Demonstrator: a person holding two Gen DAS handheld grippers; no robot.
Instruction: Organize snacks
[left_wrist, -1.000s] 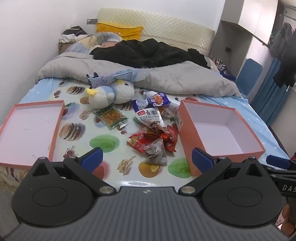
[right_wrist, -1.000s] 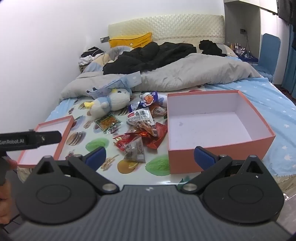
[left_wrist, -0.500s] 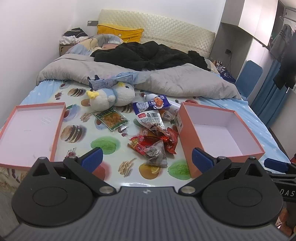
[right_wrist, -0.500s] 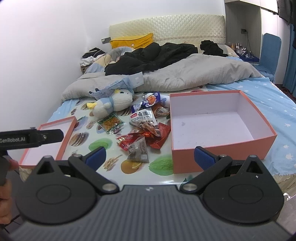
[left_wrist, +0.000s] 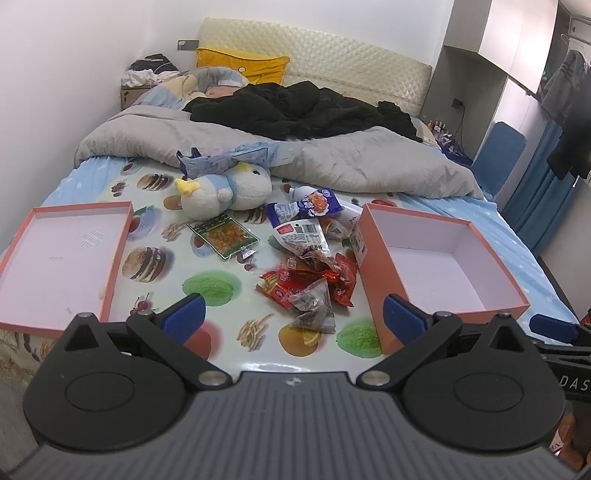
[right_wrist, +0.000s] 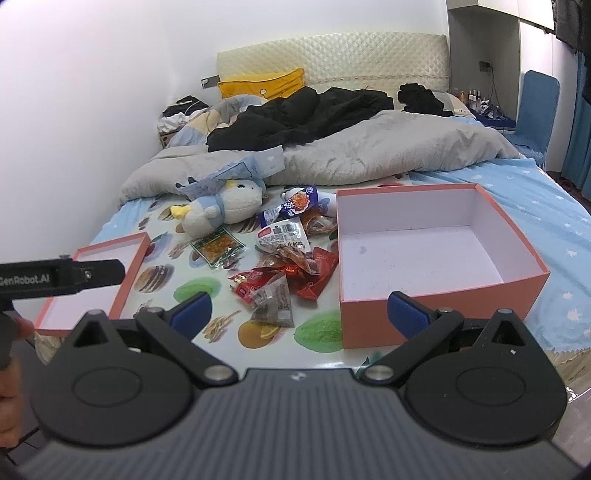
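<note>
A pile of snack packets (left_wrist: 310, 269) (right_wrist: 284, 273) lies on the printed mat in the middle of the bed. A green packet (left_wrist: 223, 234) (right_wrist: 218, 245) lies apart to its left, and a blue packet (left_wrist: 306, 205) (right_wrist: 295, 201) at its far end. An open orange box (left_wrist: 439, 258) (right_wrist: 424, 306) stands right of the pile. Its shallow lid (left_wrist: 55, 254) (right_wrist: 125, 280) lies at the left. My left gripper (left_wrist: 291, 314) and right gripper (right_wrist: 299, 310) are both open and empty, held back from the bed's near edge.
A plush penguin (left_wrist: 225, 190) (right_wrist: 221, 205) lies behind the snacks. A grey duvet (left_wrist: 332, 158) and black clothes (left_wrist: 295, 110) cover the far half of the bed. A wall runs along the left. A blue chair (left_wrist: 498, 155) stands at the right.
Both views have pulled back and risen slightly, so the bed shows a little farther off. Nothing on the bed has moved and both grippers stay open.
</note>
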